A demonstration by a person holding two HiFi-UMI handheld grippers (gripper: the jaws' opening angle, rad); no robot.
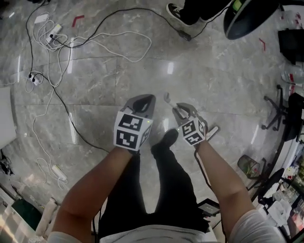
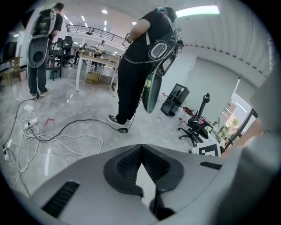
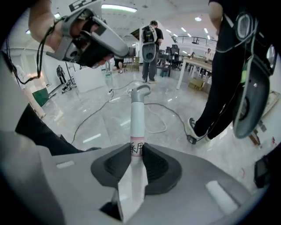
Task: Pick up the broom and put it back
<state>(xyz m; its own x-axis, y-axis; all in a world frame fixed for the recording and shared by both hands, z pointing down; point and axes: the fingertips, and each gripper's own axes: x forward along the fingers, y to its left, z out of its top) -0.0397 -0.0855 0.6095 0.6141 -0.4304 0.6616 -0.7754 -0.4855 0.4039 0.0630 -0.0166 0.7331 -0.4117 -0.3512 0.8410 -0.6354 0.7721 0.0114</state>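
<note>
Broom: white handle (image 3: 137, 116) with a grey hooked end cap, sticking straight out from the right gripper and held in the air above the floor; the head view shows only the grey end (image 1: 167, 98) past the jaw tips, and the brush end cannot be seen.
Right gripper (image 3: 137, 148) (image 1: 184, 111): jaws closed onto the handle, pads pressing both sides just where a red-edged label with handwriting wraps the handle.
Left gripper (image 2: 140, 147) (image 1: 144, 100): jaws together at the tips, nothing between them; it hangs just beside the right gripper, apart from the broom.
Floor (image 1: 213, 71): grey polished stone tiles, bare straight ahead of both grippers.
Left edge: loose cables (image 1: 71, 45) sprawl across the tiles, black and white loops with a power strip (image 1: 56, 31) among them; one black cable runs down toward the wearer's legs.
Right edge: chair bases (image 1: 276, 114) and clutter line the side, near the right forearm.
Far edge: a standing person's shoe (image 1: 178, 12) with a cable plug just beside it; in the left gripper view that person (image 2: 136, 66) stands in front, dressed in black, well apart from the jaws.
Below: the wearer's own dark leg and shoe (image 1: 166, 140) lie between the two grippers.
Beyond: desks (image 2: 99, 59) and an office chair (image 2: 197, 125) stand farther back.
</note>
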